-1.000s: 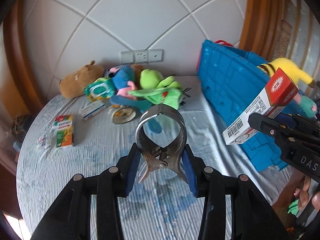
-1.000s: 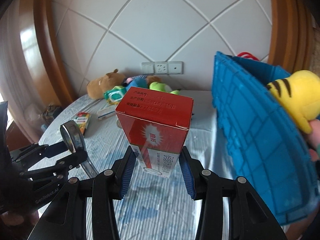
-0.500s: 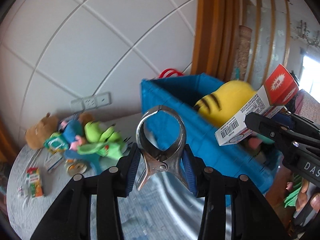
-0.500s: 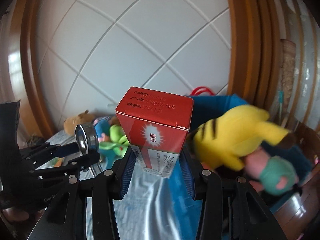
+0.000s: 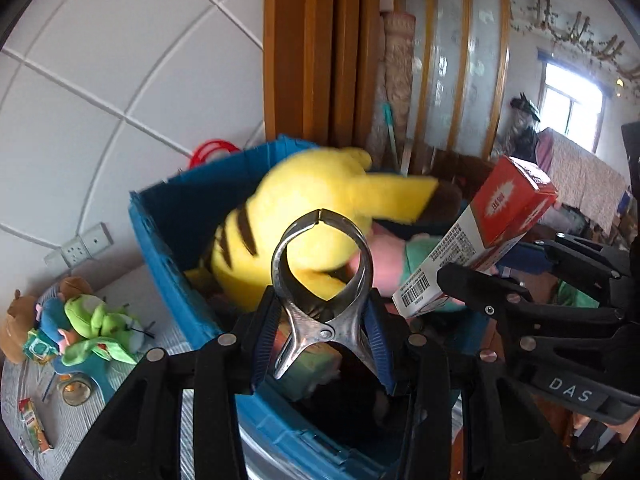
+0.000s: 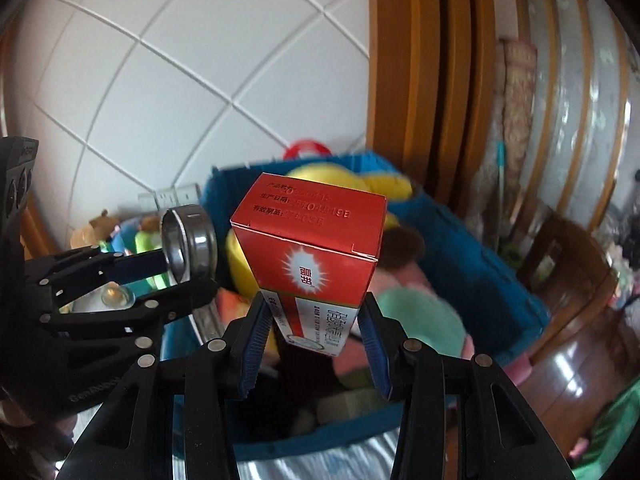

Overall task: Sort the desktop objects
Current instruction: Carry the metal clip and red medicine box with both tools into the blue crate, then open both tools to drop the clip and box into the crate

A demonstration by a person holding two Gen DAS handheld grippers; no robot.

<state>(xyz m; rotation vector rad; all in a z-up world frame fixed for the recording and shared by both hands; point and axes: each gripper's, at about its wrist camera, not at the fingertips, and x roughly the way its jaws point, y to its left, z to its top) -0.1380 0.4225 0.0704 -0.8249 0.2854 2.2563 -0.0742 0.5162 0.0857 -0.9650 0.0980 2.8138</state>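
My left gripper (image 5: 320, 332) is shut on a metal spring clamp (image 5: 322, 280) and holds it over the open blue bin (image 5: 172, 256). My right gripper (image 6: 316, 336) is shut on a red and white carton (image 6: 316, 256), also above the bin (image 6: 472, 248). The carton (image 5: 480, 236) and the right gripper show at the right of the left wrist view. The clamp (image 6: 190, 250) shows at the left of the right wrist view. A yellow striped plush (image 5: 304, 220) and other soft toys lie inside the bin.
Plush toys (image 5: 88, 324), a tape roll (image 5: 74, 390) and a small box (image 5: 36, 424) lie on the striped tablecloth at the left. A tiled wall with sockets (image 5: 78, 246) stands behind. Wooden frames (image 5: 320, 52) and dark furniture (image 6: 560, 320) stand at the right.
Both grippers have swung right from over the table to above the blue bin, carrying the clamp and the carton. The bin's inside is now in view.
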